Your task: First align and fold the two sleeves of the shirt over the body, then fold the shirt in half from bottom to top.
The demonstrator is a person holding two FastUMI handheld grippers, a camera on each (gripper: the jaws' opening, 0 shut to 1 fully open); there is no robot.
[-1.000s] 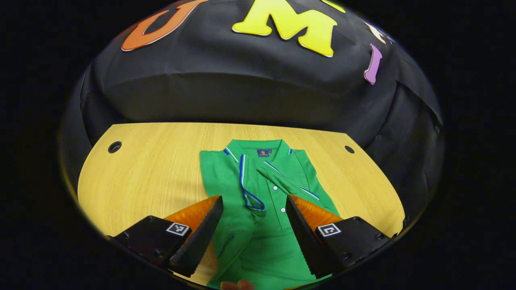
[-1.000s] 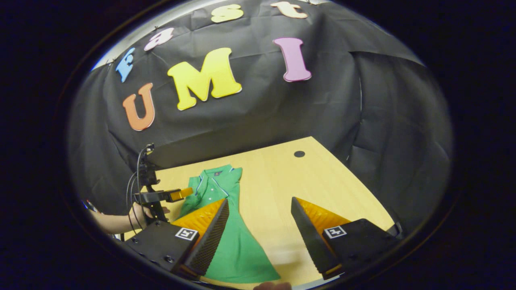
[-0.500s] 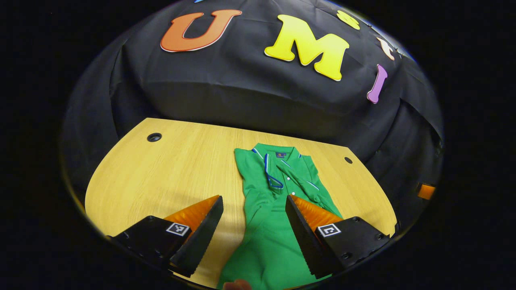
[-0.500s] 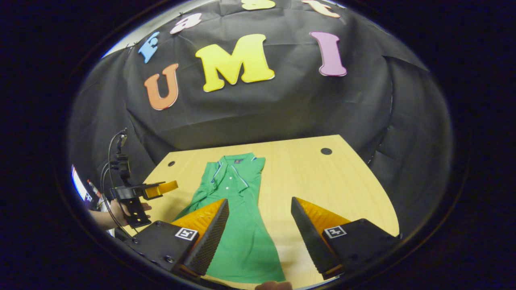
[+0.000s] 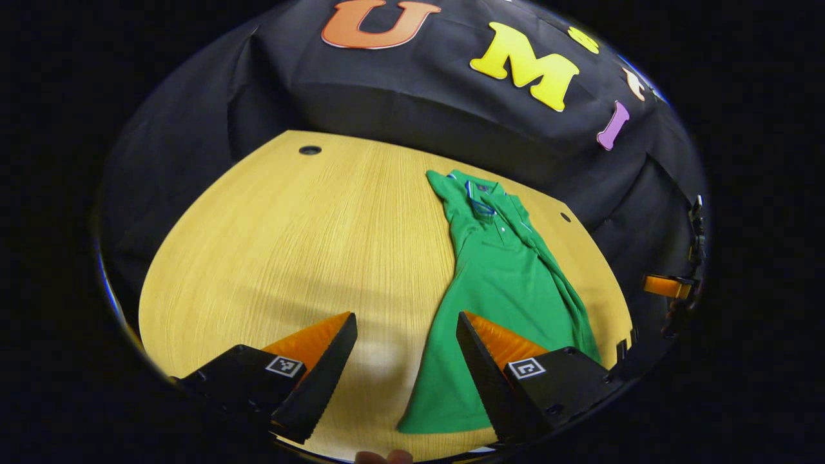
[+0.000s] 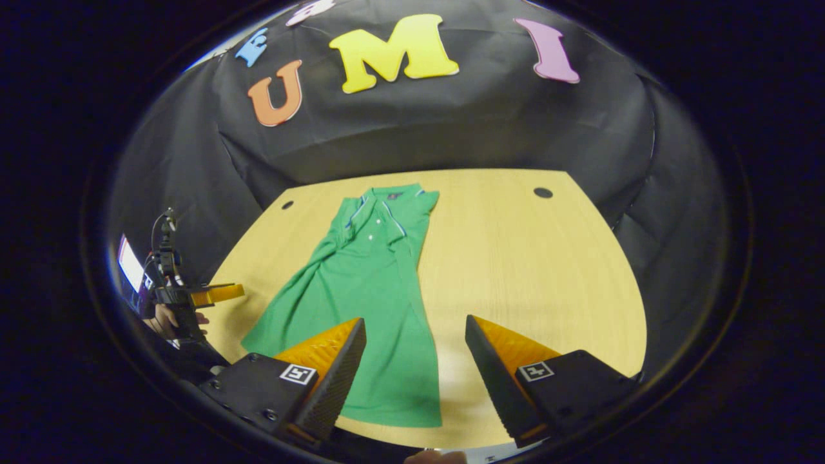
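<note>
Lying flat on the wooden surface point(image 5: 290, 232), the green shirt point(image 5: 503, 283) has both sleeves folded over its body. In the left gripper view, the left gripper point(image 5: 406, 361) spreads its fingers wide and empty, with the hem by the right finger. In the right gripper view, the right gripper point(image 6: 416, 367) likewise gapes wide, the hem behind its left finger.

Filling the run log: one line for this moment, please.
shirt: sleeves folded, flat on table | left gripper: open, empty | right gripper: open, empty | next: bottom-up fold
</note>
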